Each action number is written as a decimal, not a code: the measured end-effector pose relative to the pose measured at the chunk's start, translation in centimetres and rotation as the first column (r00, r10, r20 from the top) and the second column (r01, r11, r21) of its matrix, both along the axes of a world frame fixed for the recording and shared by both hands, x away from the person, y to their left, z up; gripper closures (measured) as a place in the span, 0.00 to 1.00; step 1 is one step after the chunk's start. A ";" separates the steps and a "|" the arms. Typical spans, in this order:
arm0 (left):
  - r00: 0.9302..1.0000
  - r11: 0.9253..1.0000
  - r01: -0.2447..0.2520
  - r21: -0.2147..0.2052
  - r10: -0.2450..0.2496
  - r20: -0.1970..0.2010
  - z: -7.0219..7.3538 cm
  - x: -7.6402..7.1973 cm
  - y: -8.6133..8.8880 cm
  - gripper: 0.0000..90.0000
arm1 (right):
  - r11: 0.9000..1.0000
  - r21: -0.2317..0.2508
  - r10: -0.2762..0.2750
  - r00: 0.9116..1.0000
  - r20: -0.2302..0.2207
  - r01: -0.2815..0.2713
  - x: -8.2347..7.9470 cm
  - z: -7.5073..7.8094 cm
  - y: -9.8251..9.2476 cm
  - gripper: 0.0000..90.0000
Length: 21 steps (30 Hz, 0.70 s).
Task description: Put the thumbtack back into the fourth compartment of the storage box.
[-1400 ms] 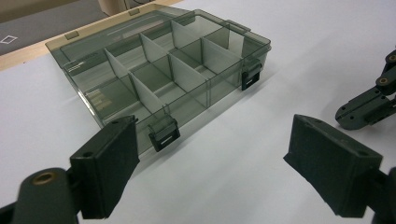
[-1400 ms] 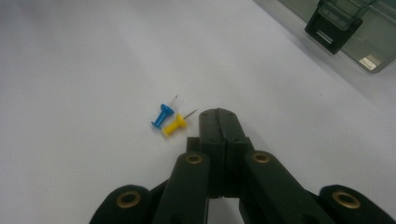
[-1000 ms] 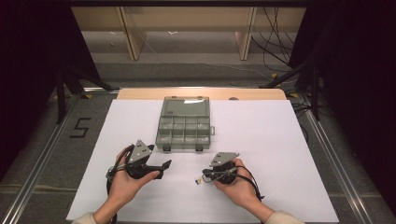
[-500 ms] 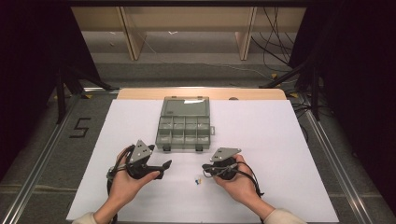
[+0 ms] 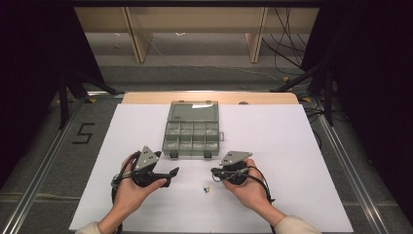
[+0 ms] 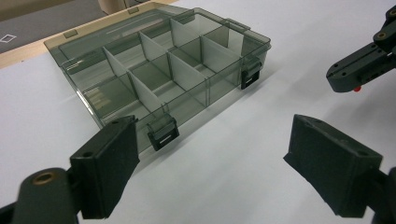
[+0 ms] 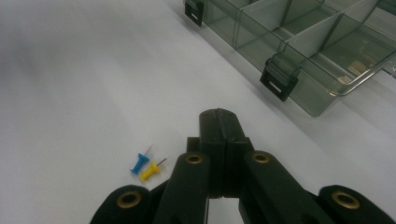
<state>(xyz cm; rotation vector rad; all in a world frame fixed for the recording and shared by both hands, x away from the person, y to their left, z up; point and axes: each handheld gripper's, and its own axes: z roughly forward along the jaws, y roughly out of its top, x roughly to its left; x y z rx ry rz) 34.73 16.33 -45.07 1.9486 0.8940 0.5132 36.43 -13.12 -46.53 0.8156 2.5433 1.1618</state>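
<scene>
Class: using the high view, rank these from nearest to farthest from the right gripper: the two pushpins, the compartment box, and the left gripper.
1. Pushpins: on the white sheet, just left of the right gripper and a little nearer the person.
2. Compartment box: up the table, lid open.
3. Left gripper: to the left; too close to the box to rank firmly.

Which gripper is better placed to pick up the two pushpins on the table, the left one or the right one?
Probably the right gripper. The blue pushpin and yellow pushpin lie just beside its shut jaws, so it must open first. The left gripper is open but farther away, facing the compartment box.
</scene>
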 end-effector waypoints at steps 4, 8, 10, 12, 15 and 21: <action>1.000 1.000 0.001 0.003 -0.001 0.002 0.1 0.0 0.0 0.17 | 1.000 0.011 -0.012 1.000 0.010 0.012 0.3 0.4 0.0 1.00; 1.000 1.000 0.000 0.002 0.000 0.001 0.1 0.0 0.0 0.17 | 0.999 0.020 -0.029 1.000 0.005 0.028 0.6 0.7 0.0 1.00; 1.000 1.000 0.000 0.000 0.000 0.000 0.0 0.0 0.0 0.17 | 0.999 0.023 -0.025 1.000 0.019 0.025 0.9 0.8 -0.1 1.00; 1.000 1.000 0.002 0.003 -0.002 0.001 0.1 0.0 0.0 0.17 | 0.999 0.028 -0.032 0.999 0.015 0.032 1.0 1.0 0.0 1.00; 1.000 1.000 0.000 -0.003 0.000 0.000 0.0 0.0 0.0 0.17 | 0.999 0.031 -0.033 0.999 0.031 0.032 1.5 1.2 -0.1 1.00; 1.000 1.000 0.006 -0.002 -0.006 0.001 0.0 0.0 0.0 0.17 | 0.998 0.035 -0.048 0.998 0.027 0.047 2.0 1.5 0.0 1.00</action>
